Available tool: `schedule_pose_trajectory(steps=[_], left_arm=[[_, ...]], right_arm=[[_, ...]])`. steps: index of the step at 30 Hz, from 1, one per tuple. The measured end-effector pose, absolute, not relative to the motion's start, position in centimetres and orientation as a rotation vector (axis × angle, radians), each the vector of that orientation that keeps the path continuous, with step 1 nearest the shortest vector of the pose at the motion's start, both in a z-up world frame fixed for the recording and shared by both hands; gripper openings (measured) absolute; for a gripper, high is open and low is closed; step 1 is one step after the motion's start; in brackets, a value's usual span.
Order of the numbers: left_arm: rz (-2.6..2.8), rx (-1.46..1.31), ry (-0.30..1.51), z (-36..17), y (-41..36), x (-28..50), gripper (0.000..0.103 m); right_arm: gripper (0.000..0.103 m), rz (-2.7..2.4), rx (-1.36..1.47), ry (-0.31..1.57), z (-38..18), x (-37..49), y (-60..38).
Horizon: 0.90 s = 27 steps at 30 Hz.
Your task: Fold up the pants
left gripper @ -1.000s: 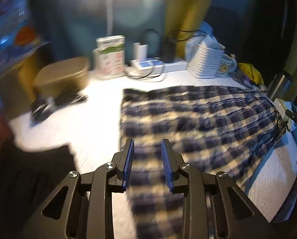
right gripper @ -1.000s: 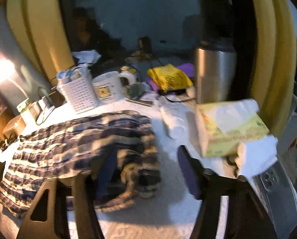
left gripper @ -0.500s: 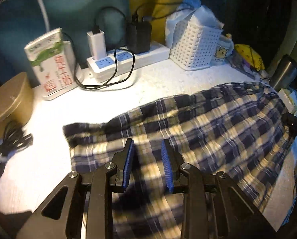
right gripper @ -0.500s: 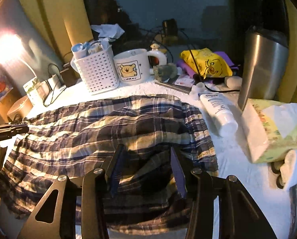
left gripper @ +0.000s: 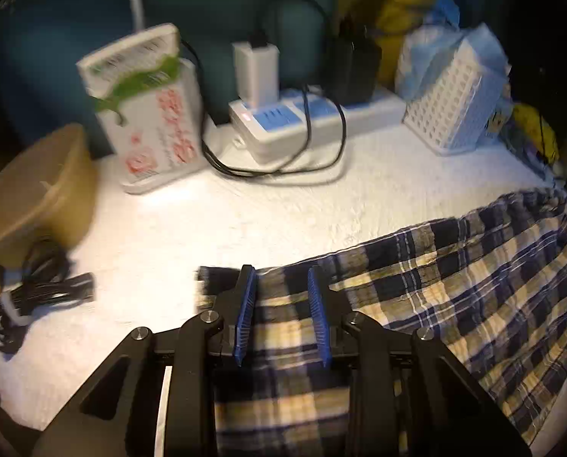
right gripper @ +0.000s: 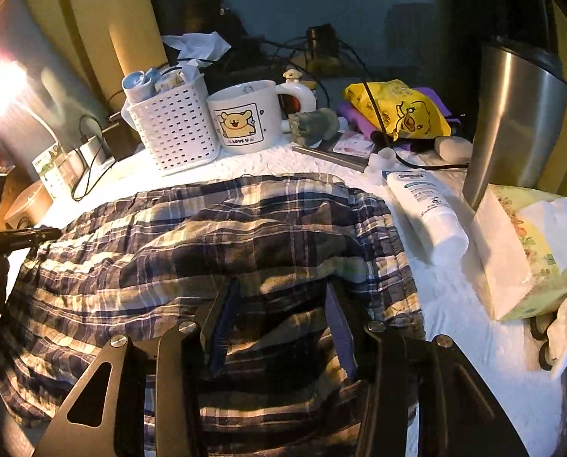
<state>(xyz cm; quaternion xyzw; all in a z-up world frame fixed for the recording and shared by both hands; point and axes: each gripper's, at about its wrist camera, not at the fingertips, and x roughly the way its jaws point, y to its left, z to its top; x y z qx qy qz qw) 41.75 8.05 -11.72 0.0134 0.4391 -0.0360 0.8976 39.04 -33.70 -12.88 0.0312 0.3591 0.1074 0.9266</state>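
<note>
Blue, navy and cream plaid pants (left gripper: pixel 454 285) lie spread on a white textured tabletop (left gripper: pixel 245 221). In the left wrist view my left gripper (left gripper: pixel 281 285) is open, its blue pads low over the hem end of the pants. In the right wrist view the pants (right gripper: pixel 207 236) are rumpled, with the waistband at the right. My right gripper (right gripper: pixel 279 304) is open, its jaws straddling a raised fold of cloth near the waistband. The left gripper shows at the far left of the right wrist view (right gripper: pixel 21 234).
Along the back stand a power strip with chargers (left gripper: pixel 302 118), a white carton (left gripper: pixel 150 114), a white basket (right gripper: pixel 173 129), a bear mug (right gripper: pixel 245 118), a steel tumbler (right gripper: pixel 512 125), a lotion tube (right gripper: pixel 428 209) and a tissue pack (right gripper: pixel 531 243). A coiled cable (left gripper: pixel 28 297) and tan bowl (left gripper: pixel 36 190) lie left.
My left gripper has moved toward the hem end of the pants, which now reaches less far into its view. My right gripper narrowed its wide jaws and dropped onto the cloth near the waistband.
</note>
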Motion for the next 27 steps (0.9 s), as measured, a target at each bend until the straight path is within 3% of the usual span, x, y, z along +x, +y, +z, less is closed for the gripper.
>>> schedule_pose_trajectory(steps=[9, 27], left_arm=[[-0.102, 0.026, 0.825, -8.4, 7.7, 34.7, 0.028], [-0.146, -0.043, 0.850, -10.7, 5.9, 26.3, 0.028]], right_arm=[[0.047, 0.194, 0.074, 0.692, -11.0, 36.8, -34.4], [0.047, 0.142, 0.084, 0.701, -11.0, 31.9, -36.3]])
